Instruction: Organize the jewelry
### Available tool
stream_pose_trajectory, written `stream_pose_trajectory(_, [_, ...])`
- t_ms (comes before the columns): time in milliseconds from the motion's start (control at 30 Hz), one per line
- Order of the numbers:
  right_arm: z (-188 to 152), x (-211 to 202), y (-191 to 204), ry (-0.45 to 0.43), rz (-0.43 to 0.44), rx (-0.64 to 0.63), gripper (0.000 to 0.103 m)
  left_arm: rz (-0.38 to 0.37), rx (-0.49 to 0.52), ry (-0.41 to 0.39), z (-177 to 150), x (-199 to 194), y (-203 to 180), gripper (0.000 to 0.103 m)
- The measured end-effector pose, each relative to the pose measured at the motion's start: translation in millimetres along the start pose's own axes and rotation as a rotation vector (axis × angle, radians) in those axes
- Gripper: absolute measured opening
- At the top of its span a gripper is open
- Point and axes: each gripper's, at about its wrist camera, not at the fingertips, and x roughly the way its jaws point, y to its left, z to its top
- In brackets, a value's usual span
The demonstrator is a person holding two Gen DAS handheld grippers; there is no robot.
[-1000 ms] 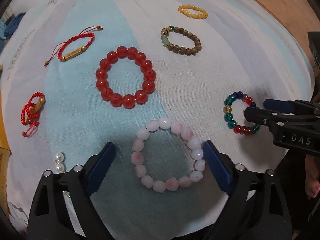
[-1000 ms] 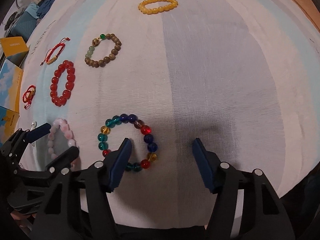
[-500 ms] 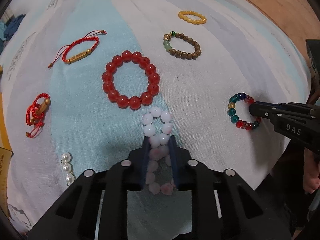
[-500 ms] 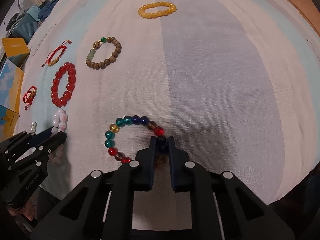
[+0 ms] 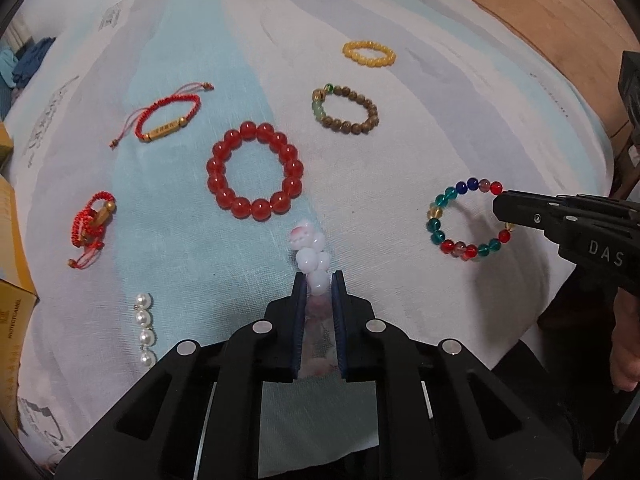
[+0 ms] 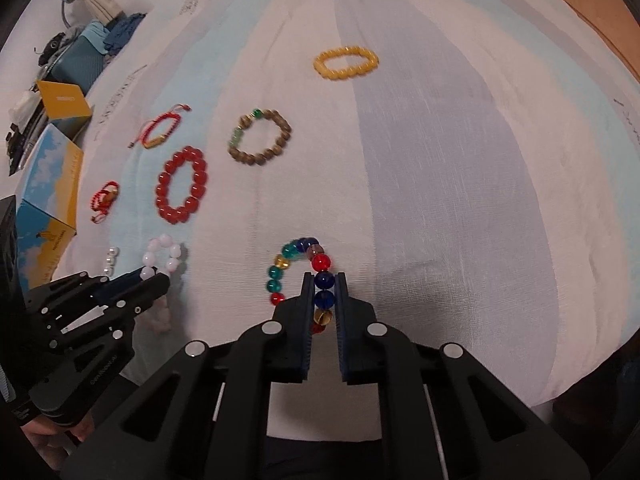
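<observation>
My left gripper (image 5: 319, 280) is shut on the pink-and-white bead bracelet (image 5: 310, 250), squeezed into a narrow strand and lifted off the striped cloth (image 5: 400, 168). My right gripper (image 6: 323, 282) is shut on the multicoloured glass bead bracelet (image 6: 298, 256), its blue beads pinched between the pads. In the left wrist view the right gripper (image 5: 498, 204) holds that bracelet (image 5: 440, 216) at the right. In the right wrist view the left gripper (image 6: 154, 278) holds the pink bracelet (image 6: 162, 254) at the lower left.
On the cloth lie a red bead bracelet (image 5: 254, 170), a brown wooden bead bracelet (image 5: 348, 114), a yellow bead bracelet (image 5: 368, 53), two red cord bracelets (image 5: 168, 122) (image 5: 92, 226) and a pearl strand (image 5: 144, 330). Boxes (image 6: 52, 184) stand at the left edge.
Both grippers went from open around their bracelets to shut on them. Both have since risen, lifting the pink bracelet and the multicoloured bracelet off the cloth.
</observation>
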Motion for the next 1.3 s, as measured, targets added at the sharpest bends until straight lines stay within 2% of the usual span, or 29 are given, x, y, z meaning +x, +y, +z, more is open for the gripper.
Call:
stream_pose_trajectory(100, [0,-15,-1,-0.02,0.012,-0.004,0.009,0.002,-0.005,-0.017,2,-10,0,0.012])
stream_pose_trajectory(367, [5,-31,28,-0.061,0.018,-0.033,0.009,0.011,-0.031,-0.059,7,-37,1,0.012])
stream_pose_trajectory(667, [8,-57,52,-0.099,0.012,-0.069,0.009,0.029,-0.083,-0.102,5,-73,20,0.012])
stream_pose_trajectory(967, [18,-82,102,-0.147,0.017,-0.131,0.009,0.071,-0.134,-0.157,2,-118,53,0.012])
stream_pose_trajectory(1300, [37,-109,190,-0.2,0.058,-0.239,0.009,0.128,-0.215,-0.211,-5,-175,115,0.011])
